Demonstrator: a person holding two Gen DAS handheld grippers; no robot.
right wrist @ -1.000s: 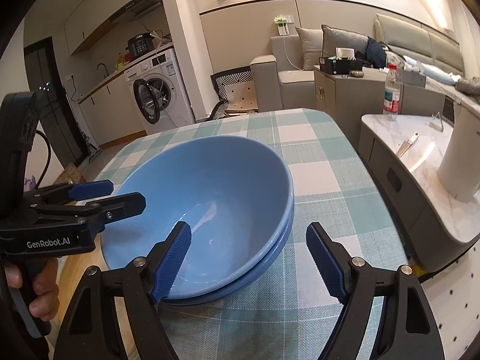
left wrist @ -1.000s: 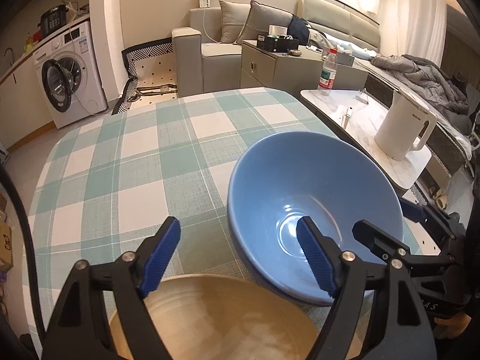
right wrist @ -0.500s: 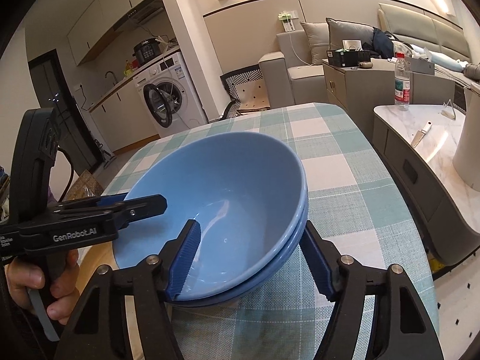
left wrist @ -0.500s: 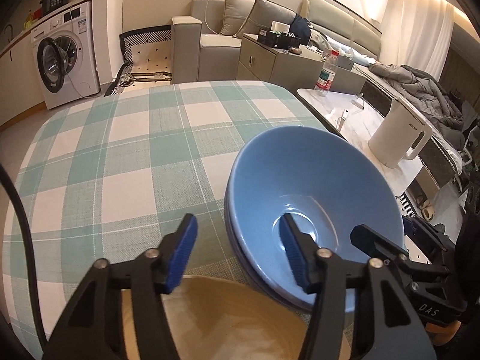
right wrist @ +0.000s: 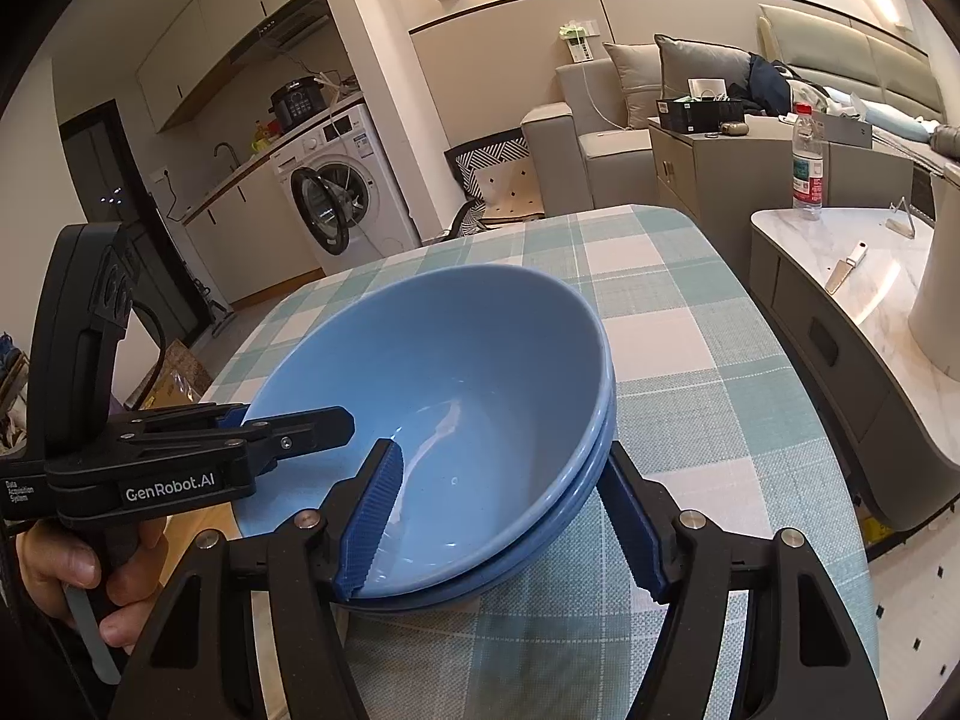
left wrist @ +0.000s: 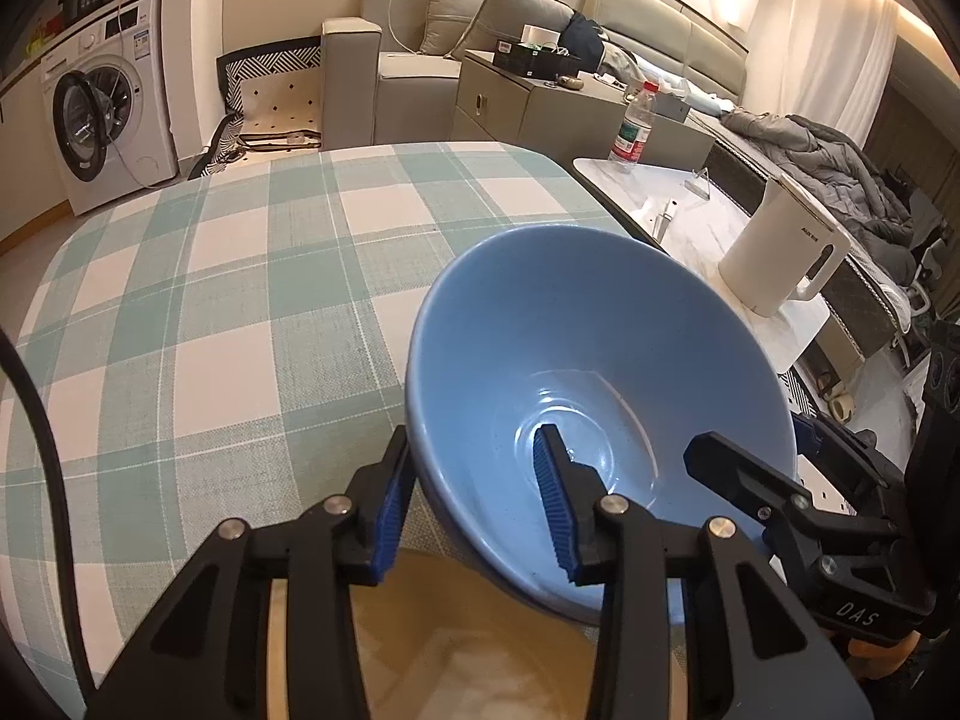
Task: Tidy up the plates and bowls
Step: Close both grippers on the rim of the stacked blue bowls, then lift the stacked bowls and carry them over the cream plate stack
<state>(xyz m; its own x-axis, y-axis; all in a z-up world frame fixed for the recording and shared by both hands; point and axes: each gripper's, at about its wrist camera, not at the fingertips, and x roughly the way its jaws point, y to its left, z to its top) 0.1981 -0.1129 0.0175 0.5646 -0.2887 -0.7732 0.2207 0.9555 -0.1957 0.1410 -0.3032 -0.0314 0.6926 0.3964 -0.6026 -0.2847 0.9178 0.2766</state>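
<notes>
Two stacked blue bowls (right wrist: 456,396) sat on the checked tabletop (left wrist: 198,300). The left hand-held gripper (left wrist: 474,504), just closing, and the right hand-held gripper (right wrist: 504,516) each pinched the rim. Uneven lifting could separate or tip the bowls. A tan plate (left wrist: 456,648) beneath was largely hidden.

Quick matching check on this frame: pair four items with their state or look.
1 blue bowls
2 kettle
3 water bottle
4 washing machine

A door open
B stacked on the checked tablecloth
C white, with a handle
D clear, red cap

Pairs: 1-B, 2-C, 3-D, 4-A
</notes>
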